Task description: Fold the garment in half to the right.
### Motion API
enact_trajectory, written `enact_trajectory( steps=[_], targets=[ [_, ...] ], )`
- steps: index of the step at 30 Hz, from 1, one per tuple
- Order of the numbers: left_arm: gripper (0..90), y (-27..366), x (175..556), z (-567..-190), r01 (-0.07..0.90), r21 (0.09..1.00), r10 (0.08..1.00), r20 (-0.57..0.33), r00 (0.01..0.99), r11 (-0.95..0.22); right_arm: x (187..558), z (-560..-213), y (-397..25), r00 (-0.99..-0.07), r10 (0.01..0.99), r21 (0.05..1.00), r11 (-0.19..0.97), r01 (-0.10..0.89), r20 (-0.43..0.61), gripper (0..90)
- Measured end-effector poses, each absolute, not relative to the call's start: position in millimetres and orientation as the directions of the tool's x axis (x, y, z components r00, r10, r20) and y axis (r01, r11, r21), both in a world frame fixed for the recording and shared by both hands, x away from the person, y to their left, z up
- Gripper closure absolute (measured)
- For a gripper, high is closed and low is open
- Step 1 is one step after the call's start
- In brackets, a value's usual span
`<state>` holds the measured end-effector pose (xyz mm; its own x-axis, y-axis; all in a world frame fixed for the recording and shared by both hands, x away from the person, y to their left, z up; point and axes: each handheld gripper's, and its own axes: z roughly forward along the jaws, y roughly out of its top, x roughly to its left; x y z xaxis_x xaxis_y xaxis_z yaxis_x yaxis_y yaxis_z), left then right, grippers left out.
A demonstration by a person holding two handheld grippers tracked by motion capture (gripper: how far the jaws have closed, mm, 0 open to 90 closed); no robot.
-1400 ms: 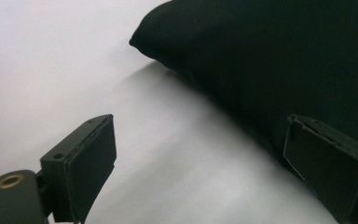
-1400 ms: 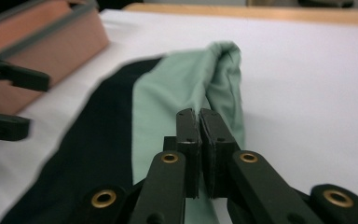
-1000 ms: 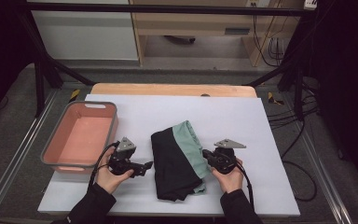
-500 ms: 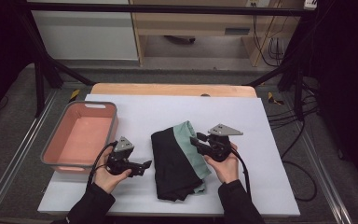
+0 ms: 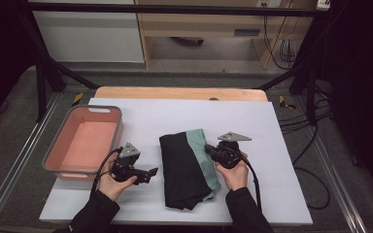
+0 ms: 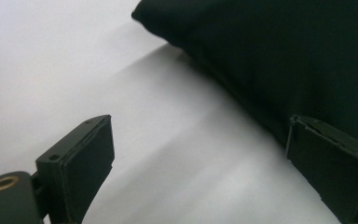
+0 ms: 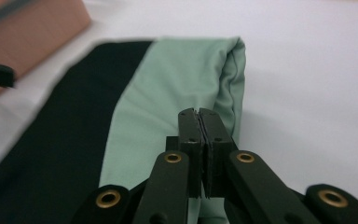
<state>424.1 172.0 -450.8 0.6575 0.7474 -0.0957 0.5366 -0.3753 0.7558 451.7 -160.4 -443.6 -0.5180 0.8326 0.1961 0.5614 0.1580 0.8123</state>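
A folded garment [image 5: 182,170], black with a pale green band [image 5: 201,155] along its right side, lies flat on the white table top [image 5: 175,116]. My left gripper [image 5: 151,173] rests on the table just left of the garment. It is open, and its jaws [image 6: 200,149] frame bare table, with the black cloth [image 6: 284,56] behind the right one. My right gripper [image 5: 209,148] is at the garment's right edge, low over the green band [image 7: 177,79]. Its jaws [image 7: 199,114] are pressed together, and I see no cloth between them.
A pink plastic bin [image 5: 104,109] stands on the table's left side, close behind my left hand; its corner [image 7: 32,28] appears in the right gripper view. A wooden board [image 5: 175,92] runs along the far edge. Cables hang at the right.
My right gripper has moved forward and a little left, from beside the garment to over its green edge. The left gripper has stayed almost in place.
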Motion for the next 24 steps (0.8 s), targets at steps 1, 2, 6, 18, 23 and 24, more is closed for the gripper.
enact_trajectory(
  steps=[1,2,6,18,23,24],
  targets=[
    [7.0,172.1,424.2,-451.1,0.537,0.755,0.747,-0.095,0.659,-0.377,452.7,-451.5,-159.7,-0.510,0.837,0.802,0.161,0.576,0.199,88.9],
    [7.1,172.0,424.3,-451.6,0.539,0.754,0.746,-0.099,0.658,-0.376,453.1,-455.6,-159.0,-0.507,0.840,0.797,0.167,0.580,0.193,88.9],
    [7.0,172.5,424.4,-452.4,0.542,0.752,0.747,-0.100,0.657,-0.376,452.2,-463.1,-153.5,-0.505,0.849,0.791,0.200,0.578,0.154,88.9],
    [7.0,172.6,424.3,-453.0,0.540,0.751,0.746,-0.097,0.659,-0.380,450.0,-476.7,-155.1,-0.463,0.883,0.779,0.237,0.580,0.076,89.0],
    [7.0,171.9,424.2,-454.0,0.539,0.750,0.746,-0.094,0.659,-0.383,449.1,-480.6,-151.3,-0.449,0.892,0.782,0.238,0.576,0.059,89.2],
    [6.9,172.0,424.0,-453.7,0.537,0.751,0.746,-0.091,0.660,-0.384,448.6,-479.9,-151.6,-0.449,0.892,0.780,0.250,0.574,0.044,89.2]
  ],
)
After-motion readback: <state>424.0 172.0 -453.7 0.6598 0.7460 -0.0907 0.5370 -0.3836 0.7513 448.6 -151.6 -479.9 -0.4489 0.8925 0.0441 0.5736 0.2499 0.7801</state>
